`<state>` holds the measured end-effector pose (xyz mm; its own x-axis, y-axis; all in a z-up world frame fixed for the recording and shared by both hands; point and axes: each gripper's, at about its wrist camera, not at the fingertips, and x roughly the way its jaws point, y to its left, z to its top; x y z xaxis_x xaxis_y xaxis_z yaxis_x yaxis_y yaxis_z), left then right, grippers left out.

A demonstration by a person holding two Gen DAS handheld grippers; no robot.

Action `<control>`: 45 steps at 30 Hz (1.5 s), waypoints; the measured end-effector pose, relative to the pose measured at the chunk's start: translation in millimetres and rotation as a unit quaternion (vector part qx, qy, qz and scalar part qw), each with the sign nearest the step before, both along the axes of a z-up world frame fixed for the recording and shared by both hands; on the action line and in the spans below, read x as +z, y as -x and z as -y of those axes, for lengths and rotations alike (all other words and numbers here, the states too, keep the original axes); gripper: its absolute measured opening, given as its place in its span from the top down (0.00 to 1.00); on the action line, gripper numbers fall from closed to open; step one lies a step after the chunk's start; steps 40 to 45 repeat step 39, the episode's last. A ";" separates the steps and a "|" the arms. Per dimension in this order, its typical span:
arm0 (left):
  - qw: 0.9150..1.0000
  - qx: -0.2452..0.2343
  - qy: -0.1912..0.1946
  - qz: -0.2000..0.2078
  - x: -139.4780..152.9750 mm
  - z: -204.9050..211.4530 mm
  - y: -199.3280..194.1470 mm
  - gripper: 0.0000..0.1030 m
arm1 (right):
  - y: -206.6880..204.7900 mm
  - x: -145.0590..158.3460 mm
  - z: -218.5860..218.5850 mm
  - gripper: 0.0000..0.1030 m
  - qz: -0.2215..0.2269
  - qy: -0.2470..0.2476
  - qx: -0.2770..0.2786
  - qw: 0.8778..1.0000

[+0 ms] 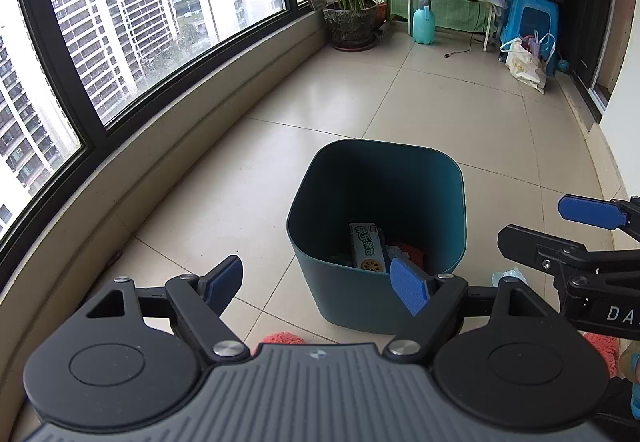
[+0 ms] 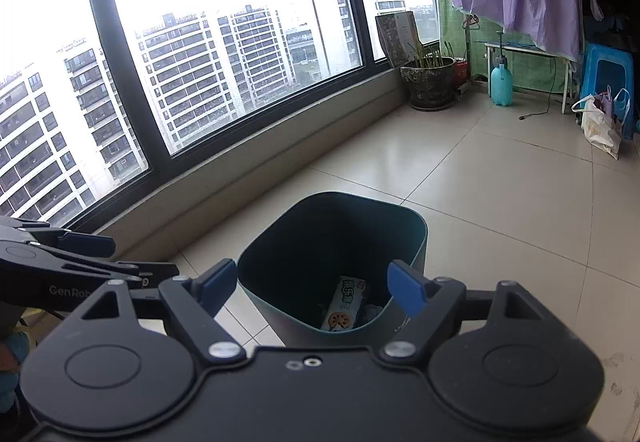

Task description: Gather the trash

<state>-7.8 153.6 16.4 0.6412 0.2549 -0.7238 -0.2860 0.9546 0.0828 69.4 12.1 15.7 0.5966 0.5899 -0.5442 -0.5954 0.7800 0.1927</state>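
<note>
While poised above teal bin (image 1: 376,202) at lower centre: left gripper (image 1: 320,282) and right gripper (image 2: 310,288), jaws spread, empty. Snack wrapper (image 1: 368,248) inside. Likely next: seeking remaining floor trash, lower edge.

Right gripper (image 2: 316,288) spread wide, empty, over dark teal bin (image 2: 416,238); snack wrapper (image 2: 346,302) inside. Left gripper (image 2: 86,240) at left edge.

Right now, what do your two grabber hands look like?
Both are black plastic with round knobs and silver screws. The left gripper has blue pads on its jaws and a ribbed grey body. The right gripper has the same blue pads and a plain black body. White letters run along each one's side.
</note>
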 end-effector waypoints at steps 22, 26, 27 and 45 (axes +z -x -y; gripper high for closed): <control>1.000 -0.013 0.004 0.000 2.2 4.1 1.2 0.21 | 8.9 1.8 -3.6 0.20 0.021 0.020 0.000 1.000; 1.000 -0.018 0.003 0.000 2.0 5.2 0.9 0.21 | 9.7 2.2 -3.2 0.20 0.023 0.022 0.001 0.999; 1.000 -0.019 0.003 0.001 1.9 5.6 1.1 0.21 | 9.6 2.0 -3.6 0.20 0.023 0.022 0.000 1.000; 1.000 -0.022 0.017 -0.008 1.5 0.7 -1.3 0.21 | 6.7 2.6 -1.0 0.20 0.015 0.024 -0.001 1.000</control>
